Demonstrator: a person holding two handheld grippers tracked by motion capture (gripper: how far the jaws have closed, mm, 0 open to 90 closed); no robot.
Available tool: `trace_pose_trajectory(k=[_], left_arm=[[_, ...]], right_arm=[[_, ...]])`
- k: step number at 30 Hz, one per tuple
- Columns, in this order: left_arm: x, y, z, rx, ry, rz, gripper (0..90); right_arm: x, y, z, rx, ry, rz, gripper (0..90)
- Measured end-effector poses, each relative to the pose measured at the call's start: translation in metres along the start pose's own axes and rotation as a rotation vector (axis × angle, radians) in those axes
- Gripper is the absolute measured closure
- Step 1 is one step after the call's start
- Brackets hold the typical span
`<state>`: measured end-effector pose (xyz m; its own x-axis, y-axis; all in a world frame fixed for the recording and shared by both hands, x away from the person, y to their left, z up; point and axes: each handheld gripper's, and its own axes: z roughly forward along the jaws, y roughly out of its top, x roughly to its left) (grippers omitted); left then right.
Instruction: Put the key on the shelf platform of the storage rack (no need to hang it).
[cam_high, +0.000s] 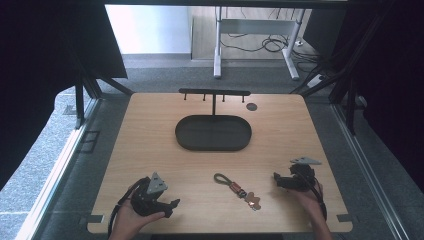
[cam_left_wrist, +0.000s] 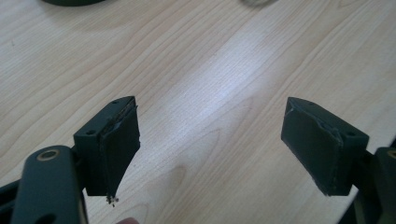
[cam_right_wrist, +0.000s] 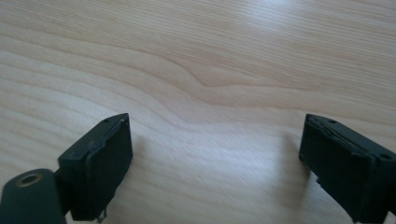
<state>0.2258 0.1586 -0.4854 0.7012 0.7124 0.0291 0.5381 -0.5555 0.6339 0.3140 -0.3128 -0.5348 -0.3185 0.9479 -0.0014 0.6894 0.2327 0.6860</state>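
A keychain (cam_high: 239, 190) with an olive cord loop, a red barrel and a small brown charm lies on the wooden table (cam_high: 150, 145) near its front edge. A dark oval tray (cam_high: 213, 133) sits mid-table, with a black T-shaped hook rack (cam_high: 214, 93) rising behind it. My left gripper (cam_high: 173, 204), held in a hand at the front left, stands open with bare wood between its jaws (cam_left_wrist: 212, 140). To the right of the keychain my right gripper (cam_high: 276, 180) also stands open over bare wood (cam_right_wrist: 215, 163), holding nothing.
A small dark round disc (cam_high: 251, 106) lies at the table's back right. Black frame struts and curtains flank both sides. Beyond the far edge stand a white desk frame (cam_high: 255, 35) and loose cables on the floor.
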Motion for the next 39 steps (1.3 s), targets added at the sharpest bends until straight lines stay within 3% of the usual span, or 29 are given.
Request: trace_pose_trajectory(k=[5,8,12,18,25,30,33,39], left_arm=[[-0.004,0.0,0.009,0.029,-0.014,0.004,20.0],[-0.009,0.0,0.01,0.032,-0.017,0.024,20.0],[-0.012,0.0,0.006,0.022,-0.026,0.036,20.0],[-0.008,0.0,0.006,0.012,-0.024,0.032,20.0],[-0.004,0.001,0.006,0.009,-0.03,0.034,20.0],[-0.003,0.003,0.001,-0.011,-0.028,0.039,20.0],[-0.002,0.003,0.0,-0.013,-0.027,0.039,20.0],[-0.001,0.003,-0.001,-0.012,-0.019,0.033,20.0]], right_arm=[[-0.016,-0.011,-0.023,-0.052,0.01,0.013,14.0],[-0.019,-0.013,-0.029,-0.047,0.015,0.0,14.3],[-0.021,-0.014,-0.044,-0.069,0.057,-0.01,19.7],[-0.021,-0.013,-0.047,-0.081,0.064,-0.035,24.1],[-0.018,-0.015,-0.047,-0.068,0.088,-0.032,27.7],[-0.011,-0.017,-0.053,-0.069,0.092,-0.064,29.8],[-0.007,-0.014,-0.06,-0.098,0.102,-0.091,32.8],[-0.002,-0.01,-0.061,-0.077,0.135,-0.104,36.7]])
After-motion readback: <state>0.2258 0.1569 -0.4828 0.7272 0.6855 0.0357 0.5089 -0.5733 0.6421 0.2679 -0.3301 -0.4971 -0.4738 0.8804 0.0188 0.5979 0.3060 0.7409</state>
